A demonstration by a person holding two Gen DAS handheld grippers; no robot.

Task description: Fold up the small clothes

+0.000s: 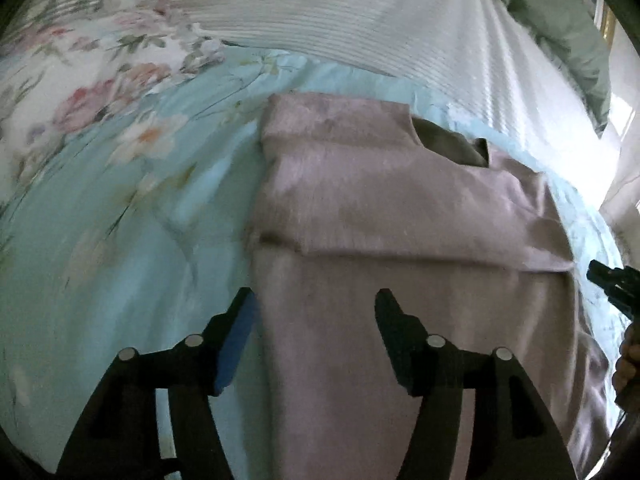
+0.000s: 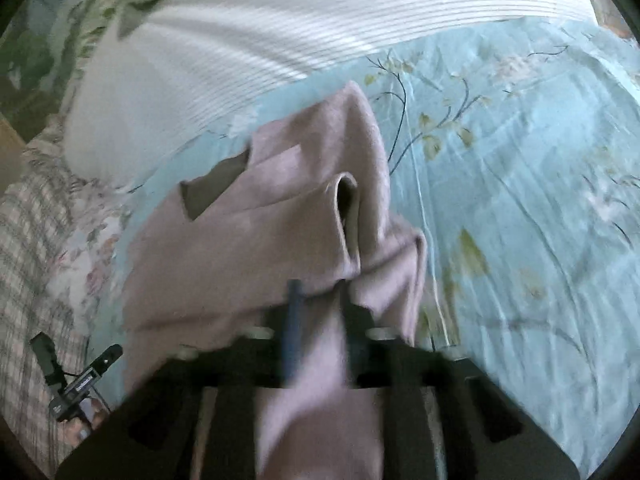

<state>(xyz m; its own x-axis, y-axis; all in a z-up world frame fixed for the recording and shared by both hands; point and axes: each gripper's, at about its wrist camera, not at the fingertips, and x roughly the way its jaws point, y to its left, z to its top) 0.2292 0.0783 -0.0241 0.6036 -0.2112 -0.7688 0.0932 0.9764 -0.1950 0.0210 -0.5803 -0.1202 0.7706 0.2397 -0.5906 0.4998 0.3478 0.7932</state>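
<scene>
A pale pink garment [image 1: 400, 208] lies on the light blue floral bedsheet [image 1: 120, 208], with a sleeve folded across it and a dark collar opening at its far end. My left gripper [image 1: 316, 300] is open and empty, hovering over the garment's near left edge. My right gripper [image 2: 318, 292] is shut on the pink garment [image 2: 280, 216], and bunched cloth runs between its fingers and lifts a fold off the bed. The right gripper also shows at the right edge of the left wrist view [image 1: 612, 280].
A white ribbed blanket [image 1: 360, 12] lies at the far side of the bed, with a floral pillow [image 1: 80, 72] to its left and green cloth [image 1: 560, 32] to its right. The left gripper shows in the right wrist view [image 2: 80, 380] over plaid fabric [image 2: 28, 240].
</scene>
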